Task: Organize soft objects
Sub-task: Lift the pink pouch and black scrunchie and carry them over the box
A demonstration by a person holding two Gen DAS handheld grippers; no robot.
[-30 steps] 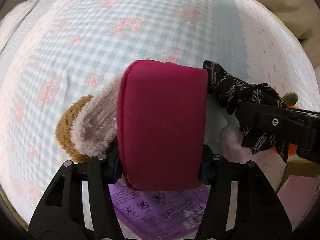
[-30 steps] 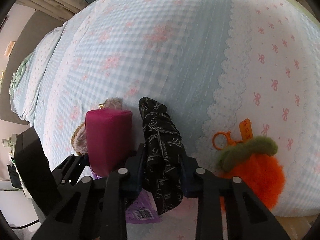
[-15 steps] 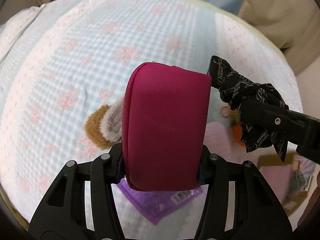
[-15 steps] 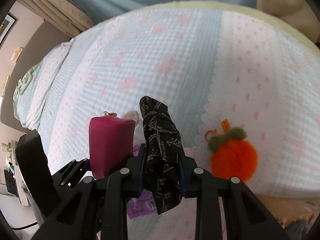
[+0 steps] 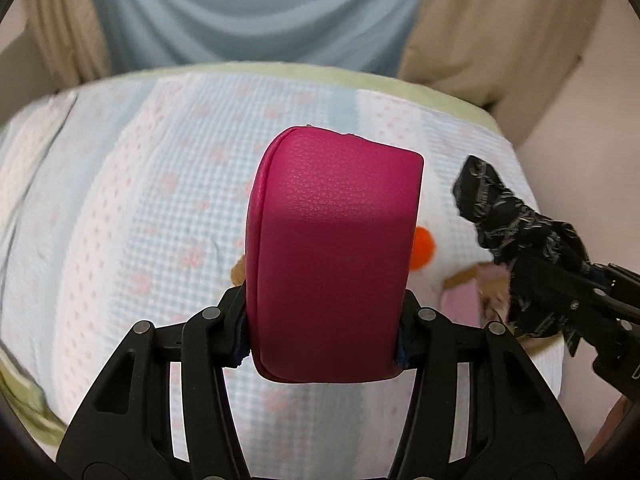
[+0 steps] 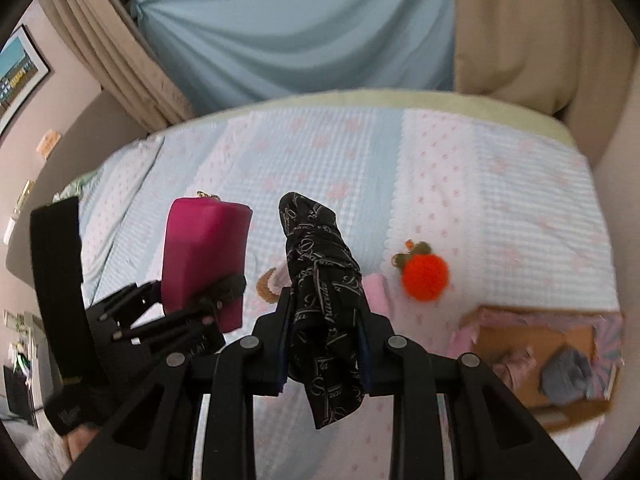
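My left gripper (image 5: 322, 334) is shut on a magenta pouch (image 5: 332, 256) and holds it high above the bed; the pouch also shows in the right wrist view (image 6: 206, 260). My right gripper (image 6: 322, 344) is shut on a black patterned cloth (image 6: 324, 304), also held above the bed, to the right of the pouch; the cloth shows in the left wrist view (image 5: 504, 216). An orange fuzzy pumpkin toy (image 6: 424, 276) and a brown and pale plush (image 6: 270, 284) lie on the bedspread (image 6: 500, 208) below.
A cardboard box (image 6: 540, 364) with pink lining and soft items inside stands at the bed's near right edge. A pink soft item (image 6: 376, 296) lies beside the pumpkin. Blue and beige curtains (image 6: 312, 32) hang behind the bed.
Both grippers have risen well above the bed with their objects still held. The plush, pumpkin and box now look smaller and farther below.
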